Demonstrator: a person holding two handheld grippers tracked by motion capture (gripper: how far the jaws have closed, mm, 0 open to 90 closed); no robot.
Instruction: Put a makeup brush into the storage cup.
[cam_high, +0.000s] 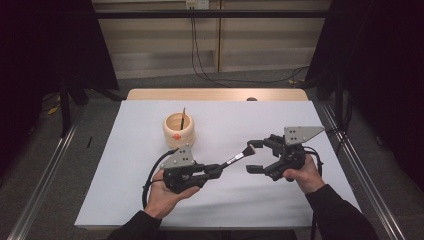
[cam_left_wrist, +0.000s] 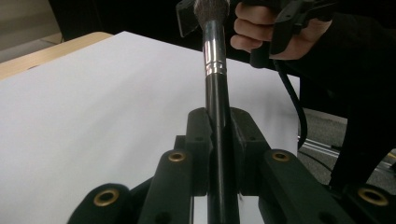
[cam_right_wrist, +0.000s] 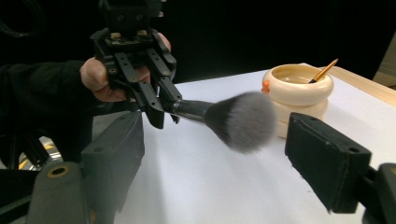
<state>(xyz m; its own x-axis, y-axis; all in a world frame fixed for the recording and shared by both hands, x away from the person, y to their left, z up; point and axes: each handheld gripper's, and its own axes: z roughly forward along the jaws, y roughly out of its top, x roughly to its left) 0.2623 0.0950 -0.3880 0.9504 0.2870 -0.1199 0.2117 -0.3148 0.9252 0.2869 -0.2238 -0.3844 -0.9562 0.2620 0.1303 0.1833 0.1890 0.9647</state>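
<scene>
There, fluffy grey brush (cam_right_wrist: 243, 120) clamped, round head

We see two black, angular plastic hand-held grippers: the left gripper (cam_high: 220, 169) and the right gripper (cam_high: 251, 156). Each carries a grey three-cornered metal plate (cam_high: 300, 133) dotted with small holes. We spot brass-ringed screws (cam_left_wrist: 106, 196) on the linkages, black cables (cam_high: 150, 177) trailing, and dark long sleeves (cam_high: 340, 215).
</scene>
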